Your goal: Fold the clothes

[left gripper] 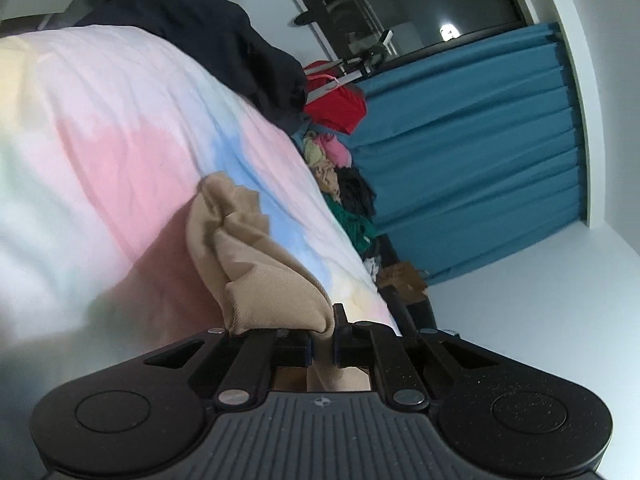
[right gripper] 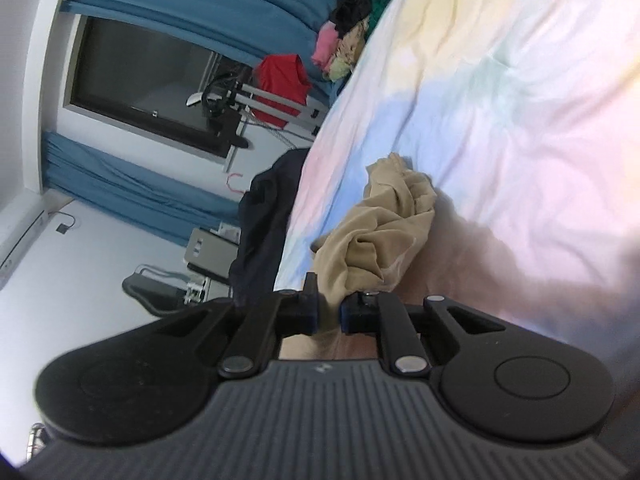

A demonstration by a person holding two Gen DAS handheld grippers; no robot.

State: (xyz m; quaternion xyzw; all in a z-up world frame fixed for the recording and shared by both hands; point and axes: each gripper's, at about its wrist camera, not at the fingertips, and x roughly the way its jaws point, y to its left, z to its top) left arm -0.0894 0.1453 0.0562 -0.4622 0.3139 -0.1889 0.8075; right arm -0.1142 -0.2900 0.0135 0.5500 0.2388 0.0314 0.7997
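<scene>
A tan garment (left gripper: 256, 276) is bunched up over the pastel tie-dye bedsheet (left gripper: 100, 128). My left gripper (left gripper: 322, 346) is shut on one edge of it, with cloth pinched between the jaws and trailing behind them. In the right wrist view the same tan garment (right gripper: 376, 232) hangs crumpled, and my right gripper (right gripper: 329, 314) is shut on another part of it. Both views are tilted sideways, so the bedsheet (right gripper: 500, 92) fills one side.
A dark navy garment (left gripper: 224, 48) lies on the bed's far side. A heap of mixed clothes (left gripper: 340, 176), with a red piece (left gripper: 340, 108) on top, sits by the blue curtain (left gripper: 480, 140). A dark window (right gripper: 136, 76) and small appliances (right gripper: 200, 256) stand beyond the bed.
</scene>
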